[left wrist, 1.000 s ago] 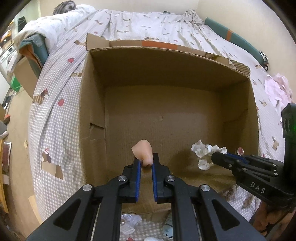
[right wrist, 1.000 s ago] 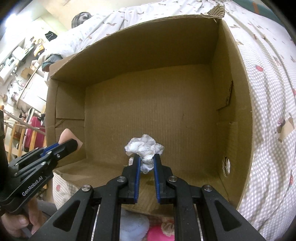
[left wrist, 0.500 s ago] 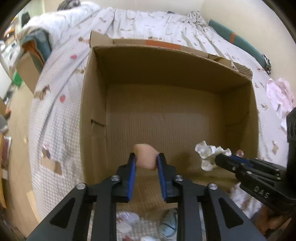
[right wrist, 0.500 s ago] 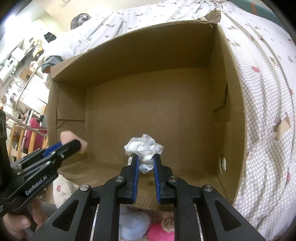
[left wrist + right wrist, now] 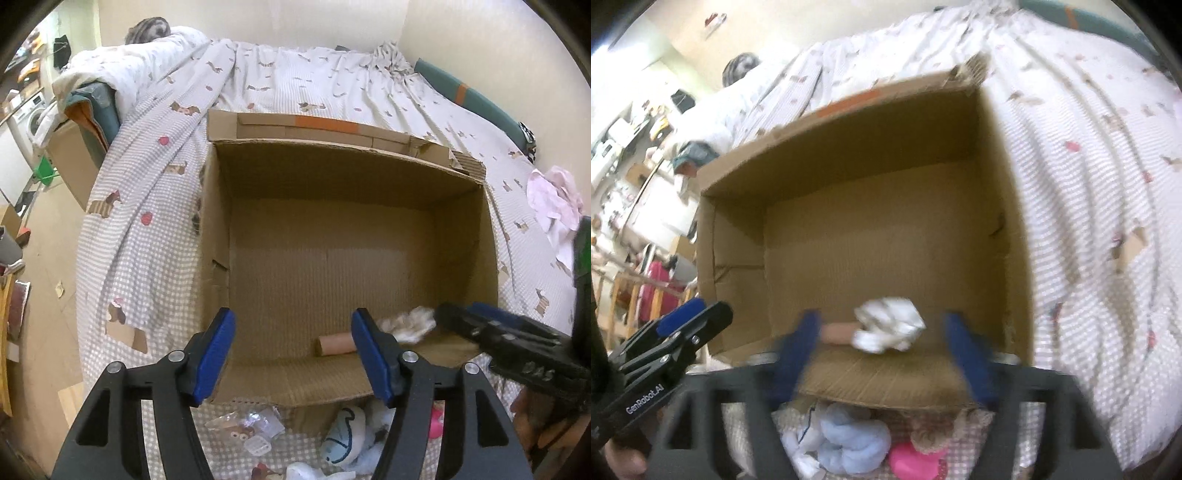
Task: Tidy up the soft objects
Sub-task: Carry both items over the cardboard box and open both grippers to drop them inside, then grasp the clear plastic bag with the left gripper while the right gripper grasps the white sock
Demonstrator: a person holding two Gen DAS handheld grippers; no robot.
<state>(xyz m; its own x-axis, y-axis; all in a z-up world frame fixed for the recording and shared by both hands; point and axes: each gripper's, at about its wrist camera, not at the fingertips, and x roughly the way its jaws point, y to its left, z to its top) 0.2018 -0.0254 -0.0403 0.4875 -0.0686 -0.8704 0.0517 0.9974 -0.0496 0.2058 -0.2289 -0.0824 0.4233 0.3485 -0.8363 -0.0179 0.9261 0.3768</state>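
An open cardboard box (image 5: 218,236) (image 5: 1008,206) lies on the bed. A peach soft piece (image 5: 334,343) (image 5: 836,332) lies on the box floor near the front wall. A white crumpled soft lump (image 5: 410,323) (image 5: 888,328) lies beside it, touching it in the right wrist view. My left gripper (image 5: 293,354) is open and empty above the box's front edge. My right gripper (image 5: 881,350) is open and empty, blurred, also over the front edge; it shows in the left wrist view (image 5: 491,328) at the right.
Loose soft items lie on the bed in front of the box: a white and blue plush (image 5: 343,432), a light blue one (image 5: 849,439), a pink one (image 5: 912,458), and plastic-wrapped bits (image 5: 247,424). A pink cloth (image 5: 554,199) lies at the right. The bed edge drops to the floor at left.
Both grippers opened and pulled back. The peach piece and the white lump dropped from the fingers onto the box floor.
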